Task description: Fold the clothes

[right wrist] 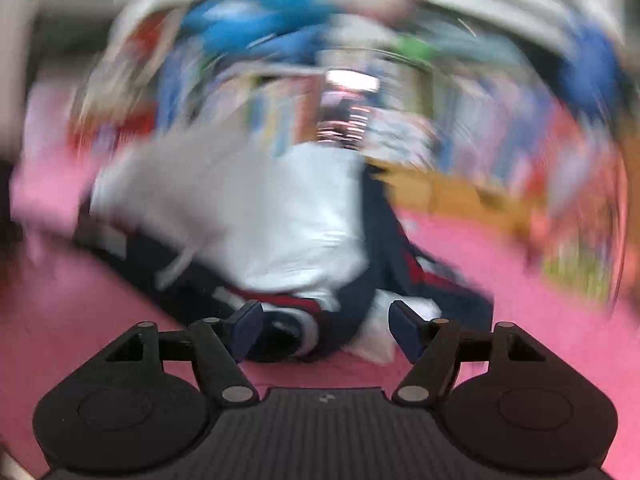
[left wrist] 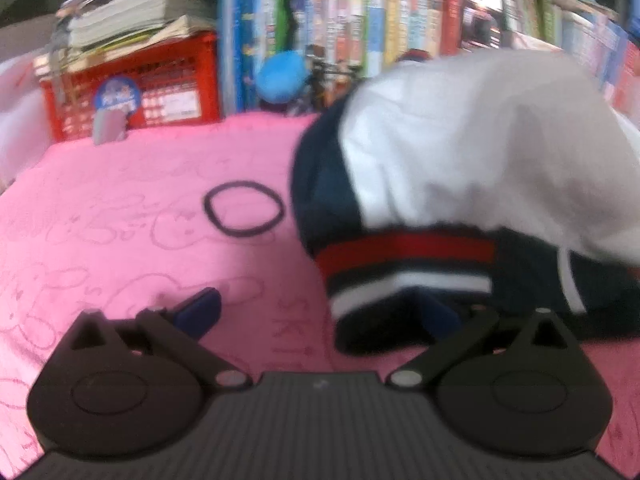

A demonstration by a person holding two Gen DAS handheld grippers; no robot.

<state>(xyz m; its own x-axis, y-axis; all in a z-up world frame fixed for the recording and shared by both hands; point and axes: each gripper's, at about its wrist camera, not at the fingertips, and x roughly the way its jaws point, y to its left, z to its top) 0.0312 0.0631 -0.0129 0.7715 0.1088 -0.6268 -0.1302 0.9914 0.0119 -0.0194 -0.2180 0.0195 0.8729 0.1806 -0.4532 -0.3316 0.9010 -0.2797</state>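
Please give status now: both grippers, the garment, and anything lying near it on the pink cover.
Left gripper open, right gripper open, neither gripping. White and navy jacket bunched, unfolded. Black hair tie loose beside it.

We are holding the left gripper (left wrist: 320,312) low, its jaws spread wide; the left blue pad (left wrist: 202,308) is showing clear, while the right one is lying hidden in shadow. We are keeping the right gripper (right wrist: 326,330) low too, jaws apart, both blue pads (right wrist: 248,330) in sight and closing on nothing. The right wrist view is blurring heavily.
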